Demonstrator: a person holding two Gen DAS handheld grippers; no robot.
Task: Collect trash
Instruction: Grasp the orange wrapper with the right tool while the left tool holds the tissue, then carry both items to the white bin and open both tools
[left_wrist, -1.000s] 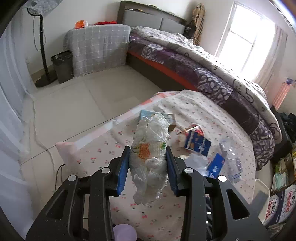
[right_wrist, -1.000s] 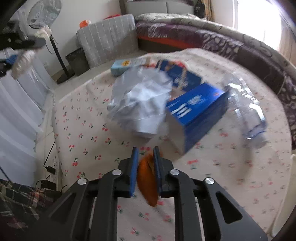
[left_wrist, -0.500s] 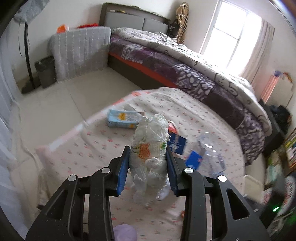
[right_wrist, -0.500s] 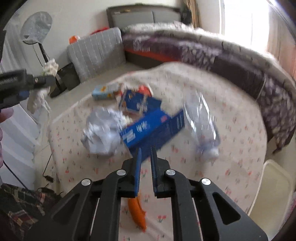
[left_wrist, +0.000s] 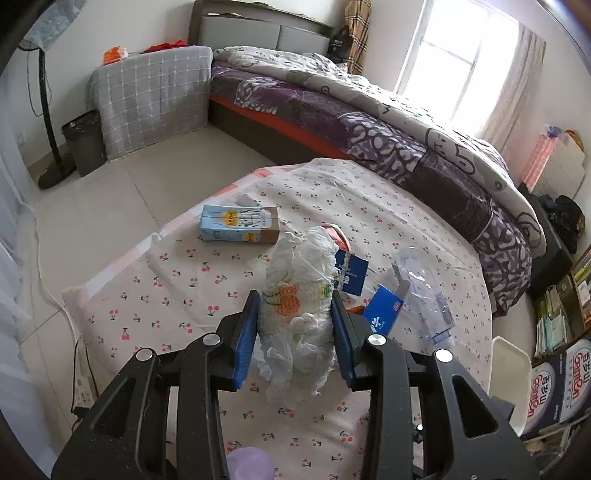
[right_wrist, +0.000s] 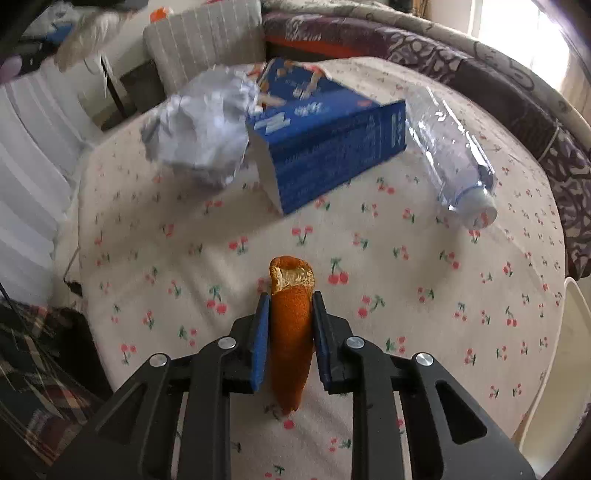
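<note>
Task under way: left gripper (left_wrist: 295, 332) clamps a white bag (left_wrist: 299, 314), right gripper (right_wrist: 288, 328), jaws just closing, pinches an orange cone (right_wrist: 290, 332) above the table (right_wrist: 221, 236); carton (left_wrist: 239, 223), box (right_wrist: 325, 147), bottle (right_wrist: 454, 155) and paper (right_wrist: 199, 133) remain uncollected.

A crumpled white plastic bag (left_wrist: 299, 314) hides part of the blue cartons (left_wrist: 382, 308) behind it on the desk (left_wrist: 166, 295). In the right wrist view, the upper left of the frame is blurred; a pale wad (right_wrist: 88, 35) there cannot be identified. A white tray (left_wrist: 508, 373) is cut off at the lower right.
</note>
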